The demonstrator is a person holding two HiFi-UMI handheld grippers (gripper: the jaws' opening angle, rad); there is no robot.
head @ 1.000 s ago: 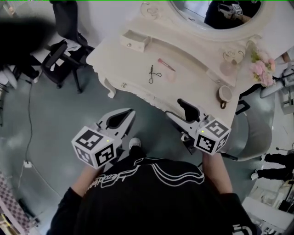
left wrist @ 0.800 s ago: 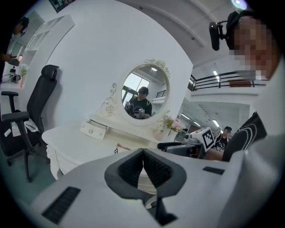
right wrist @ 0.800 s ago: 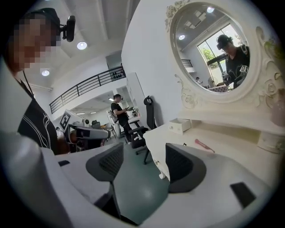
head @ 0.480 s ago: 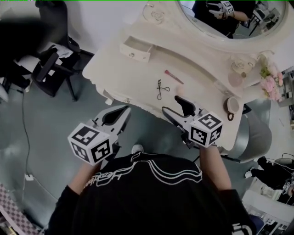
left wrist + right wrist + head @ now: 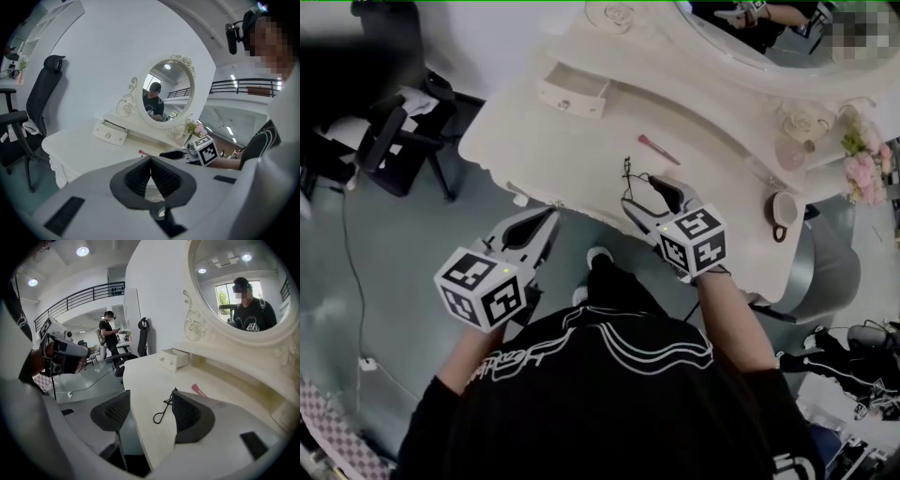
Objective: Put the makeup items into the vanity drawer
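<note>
You're standing in an open office hall, not a home: office chair (image 5: pixel 394 141) rolling about, mezzanine railing (image 5: pixel 89 294) running overhead, white vanity (image 5: pixel 572 155) sitting staged.

left gripper (image 5: pixel 546 219): jaws closed together, empty, held low. right gripper (image 5: pixel 644 195): jaws wide apart, empty, arm reaching further forward.

White vanity table (image 5: pixel 546 150) with a curved front edge. Near the middle of that edge, a black eyelash curler (image 5: pixel 627 174), and just behind it, apart, a slim pink stick (image 5: pixel 658 148). Toward the back left corner a small drawer (image 5: pixel 572 92) standing open; at the right end a cup (image 5: pixel 782 208) and pink flowers (image 5: pixel 863 170).
</note>
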